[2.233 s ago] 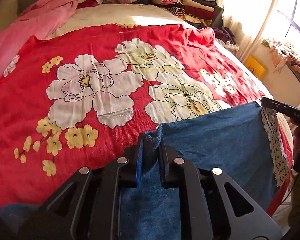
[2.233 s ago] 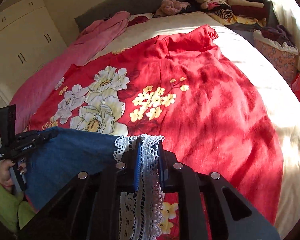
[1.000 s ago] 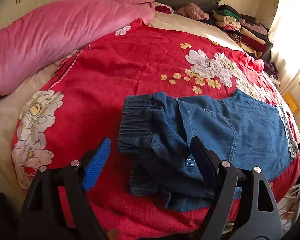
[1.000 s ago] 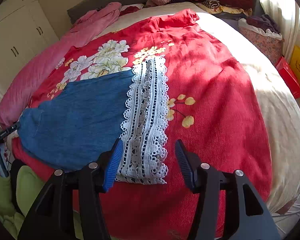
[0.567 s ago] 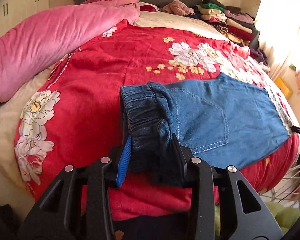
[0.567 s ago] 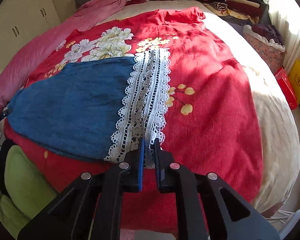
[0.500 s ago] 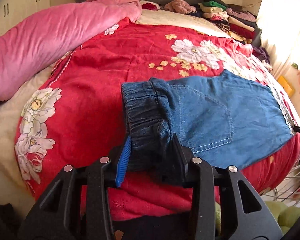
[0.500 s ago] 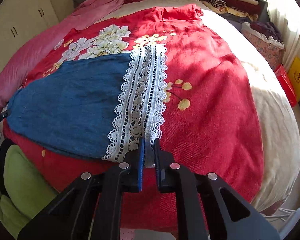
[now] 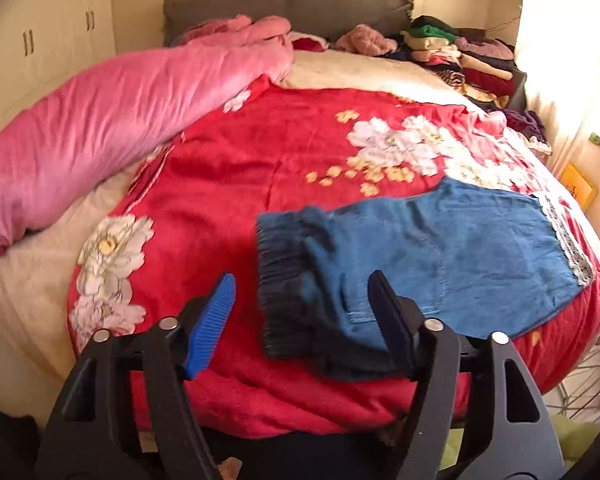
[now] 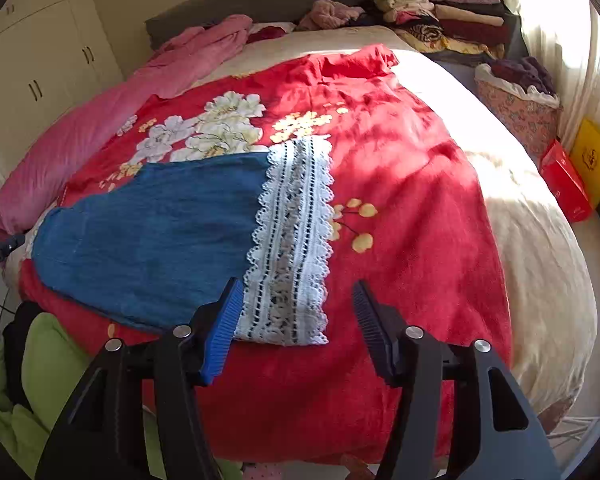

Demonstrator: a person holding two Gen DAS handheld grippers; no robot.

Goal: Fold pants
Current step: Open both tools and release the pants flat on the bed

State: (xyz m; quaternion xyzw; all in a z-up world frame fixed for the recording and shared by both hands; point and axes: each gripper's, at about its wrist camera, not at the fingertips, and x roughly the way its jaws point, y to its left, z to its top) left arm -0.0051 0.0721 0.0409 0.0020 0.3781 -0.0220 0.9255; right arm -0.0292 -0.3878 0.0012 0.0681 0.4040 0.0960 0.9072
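Observation:
The blue denim pants (image 9: 440,256) lie flat on the red floral bedspread (image 9: 260,160) near the bed's front edge. Their dark elastic waistband (image 9: 280,280) is bunched just beyond my left gripper (image 9: 302,304), which is open and empty. In the right wrist view the pants (image 10: 152,232) end in a white lace hem (image 10: 292,240). My right gripper (image 10: 298,312) is open and empty, with the near end of the lace just beyond its fingertips.
A pink duvet (image 9: 100,120) lies along the bed's left side. Stacks of folded clothes (image 10: 440,12) sit at the head of the bed. A floral laundry basket (image 10: 516,108) and red and yellow boxes (image 10: 568,180) stand beside the bed. White wardrobes (image 10: 32,72) line the left wall.
Both grippers were shut on the pants half a second ago, left on the waistband, right on the lace hem. Both have opened and let go; the pants now rest on the bedspread.

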